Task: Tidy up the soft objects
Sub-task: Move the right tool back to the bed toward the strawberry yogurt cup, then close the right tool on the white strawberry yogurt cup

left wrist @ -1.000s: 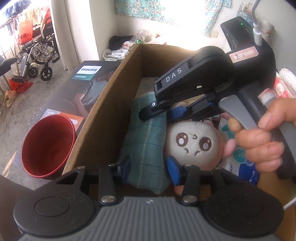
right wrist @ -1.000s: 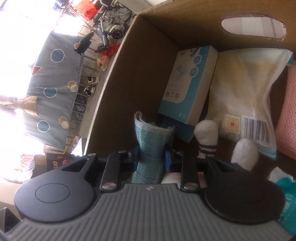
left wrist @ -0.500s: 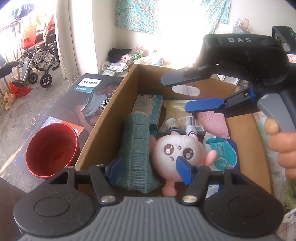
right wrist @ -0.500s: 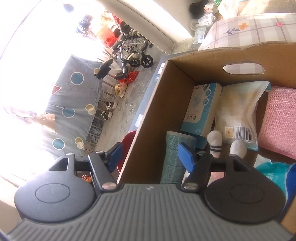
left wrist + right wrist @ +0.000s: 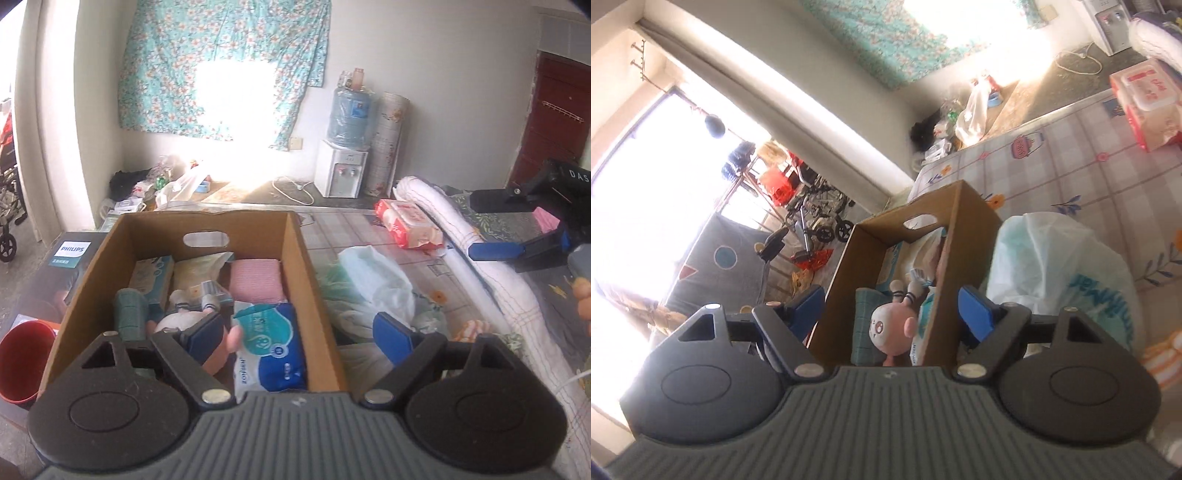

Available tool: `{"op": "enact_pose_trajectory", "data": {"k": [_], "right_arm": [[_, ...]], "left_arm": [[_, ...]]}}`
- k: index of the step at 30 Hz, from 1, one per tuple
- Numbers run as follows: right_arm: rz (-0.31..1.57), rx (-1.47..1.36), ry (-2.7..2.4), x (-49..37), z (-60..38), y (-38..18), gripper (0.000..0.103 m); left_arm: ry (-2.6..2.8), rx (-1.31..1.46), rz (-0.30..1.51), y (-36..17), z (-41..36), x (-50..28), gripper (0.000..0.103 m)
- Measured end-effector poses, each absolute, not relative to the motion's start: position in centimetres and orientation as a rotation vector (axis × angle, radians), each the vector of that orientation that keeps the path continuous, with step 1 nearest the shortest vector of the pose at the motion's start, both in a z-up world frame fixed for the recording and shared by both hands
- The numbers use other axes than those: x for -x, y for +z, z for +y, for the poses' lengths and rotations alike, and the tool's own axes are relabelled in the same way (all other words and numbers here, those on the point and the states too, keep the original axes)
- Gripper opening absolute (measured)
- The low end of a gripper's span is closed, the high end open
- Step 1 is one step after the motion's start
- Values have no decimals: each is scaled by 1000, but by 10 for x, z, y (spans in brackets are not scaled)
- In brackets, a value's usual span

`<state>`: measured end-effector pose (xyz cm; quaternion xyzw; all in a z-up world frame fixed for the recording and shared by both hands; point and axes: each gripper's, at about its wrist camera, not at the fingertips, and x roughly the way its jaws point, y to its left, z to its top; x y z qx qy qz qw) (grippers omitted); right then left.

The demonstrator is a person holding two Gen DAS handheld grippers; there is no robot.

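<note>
Both pairs of jaws have just been opening and now stand wide with nothing between them. A second ago the left gripper and the right gripper were each pinched on the teal folded cloth down inside the cardboard box; now both are drawn back and up from it, and the cloth stands on end against the box's left wall, beside the pink-faced plush doll. By the look of it, that piece is stowed and the hands are free for the next one.

Around the cloth the box is already crowded: a blue-and-white soft pack at the near right, a pink knitted cloth behind it, a pale bag and a small blue carton at the far end under the handle hole.

Right of the box, on the patterned bed, a crumpled white plastic bag lies just beside the box wall, with a red-and-white tissue pack farther off and a rolled white quilt along the right. The bag seems the likeliest next pick, and nothing blocks it. A red basin sits on the floor at the left.
</note>
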<state>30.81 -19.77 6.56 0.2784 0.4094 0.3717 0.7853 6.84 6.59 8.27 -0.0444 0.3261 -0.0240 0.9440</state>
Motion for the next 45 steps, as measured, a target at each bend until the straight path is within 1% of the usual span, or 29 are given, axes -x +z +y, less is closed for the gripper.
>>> {"op": "enact_pose_trajectory", "data": {"k": [5, 9, 13, 19, 22, 27, 33, 36, 38, 42, 43, 45], "right_arm": [[816, -737, 623, -265, -294, 34, 81], [812, -844, 518, -228, -347, -10, 82], [818, -869, 446, -203, -367, -39, 82], [829, -828, 371, -186, -371, -70, 82], [853, -771, 364, -185, -366, -84, 82], [862, -545, 345, -187, -342, -89, 81], [862, -347, 323, -195, -321, -94, 81], [868, -308, 325, -198, -316, -99, 79], [876, -298, 326, -200, -315, -102, 75], [886, -276, 309, -205, -312, -109, 64], [885, -273, 304, -206, -312, -110, 60], [883, -287, 301, -207, -316, -112, 57]], "left_arm": [[-205, 75, 670, 75, 11, -71, 89], [-288, 45, 696, 58, -31, -71, 89], [-349, 21, 718, 38, -63, -70, 89], [-419, -32, 739, 8, -102, -66, 86], [-428, -65, 755, -5, -116, -67, 77], [-378, -141, 778, -24, -130, -74, 62], [-335, -206, 824, -43, -136, -83, 49], [-317, -213, 831, -47, -134, -87, 48], [-298, -215, 834, -48, -132, -89, 48], [-275, -198, 838, -48, -127, -95, 48], [-270, -197, 837, -48, -127, -96, 48], [-259, -192, 834, -49, -126, -98, 49]]}}
